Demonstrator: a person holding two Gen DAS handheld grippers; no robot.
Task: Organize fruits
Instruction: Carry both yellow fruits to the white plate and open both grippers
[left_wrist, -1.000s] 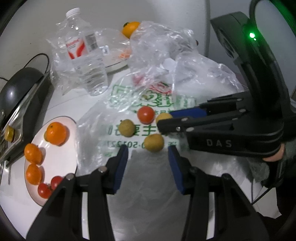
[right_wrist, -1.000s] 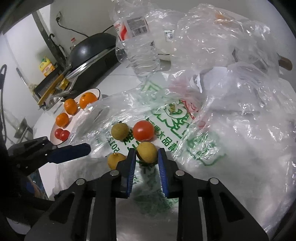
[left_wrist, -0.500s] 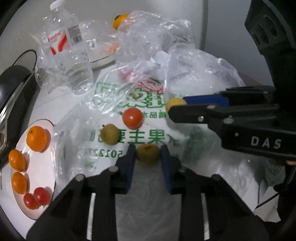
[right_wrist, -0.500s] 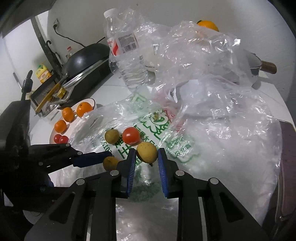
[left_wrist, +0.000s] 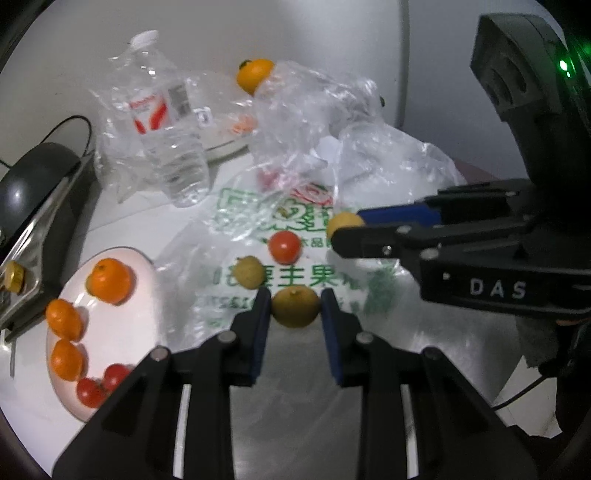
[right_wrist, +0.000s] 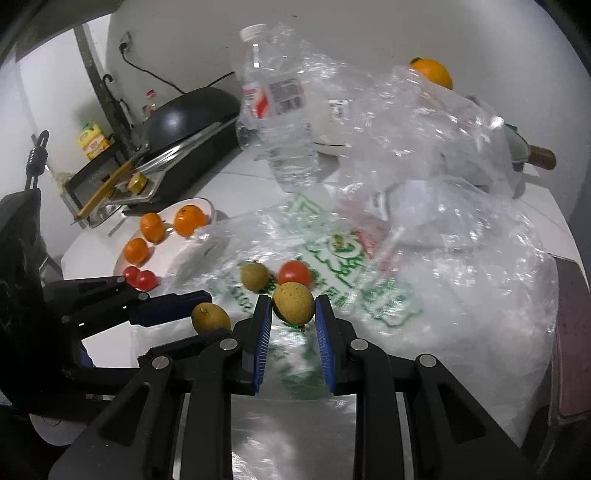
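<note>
L gripper (left_wrist: 294, 308) is clamped on a yellow-brown fruit (left_wrist: 295, 307), blue pads touching both its sides; in the R wrist view that same fruit (right_wrist: 211, 318) shows at the L gripper's blue tip. R gripper (right_wrist: 293, 308) is closed on a second yellow fruit (right_wrist: 293, 302), w/ both pads pressing it; from the L wrist view this fruit (left_wrist: 343, 224) sits at the end of the R gripper's fingers, which reach in from the right.

Both fruits are over a printed plastic bag (left_wrist: 295, 273) w/ green lettering, spread flat on the white table (right_wrist: 236, 184). Two more pieces lie loose on the bag betw the grippers: a greenish-yellow fruit (left_wrist: 250, 272) and a red tomato (left_wrist: 284, 247), near each other but apart.

White plate (left_wrist: 147, 317) sits left of the bag, holding three oranges, e.g. the biggest (left_wrist: 110, 281), plus two small tomatoes (left_wrist: 90, 391) at its near edge.

Further back: a clear water bottle (left_wrist: 166, 125) standing upright, crumpled clear plastic (left_wrist: 314, 122) beside it, and another orange (left_wrist: 255, 74) behind the plastic. Black wok (right_wrist: 192, 118) is at far left on a stove
</note>
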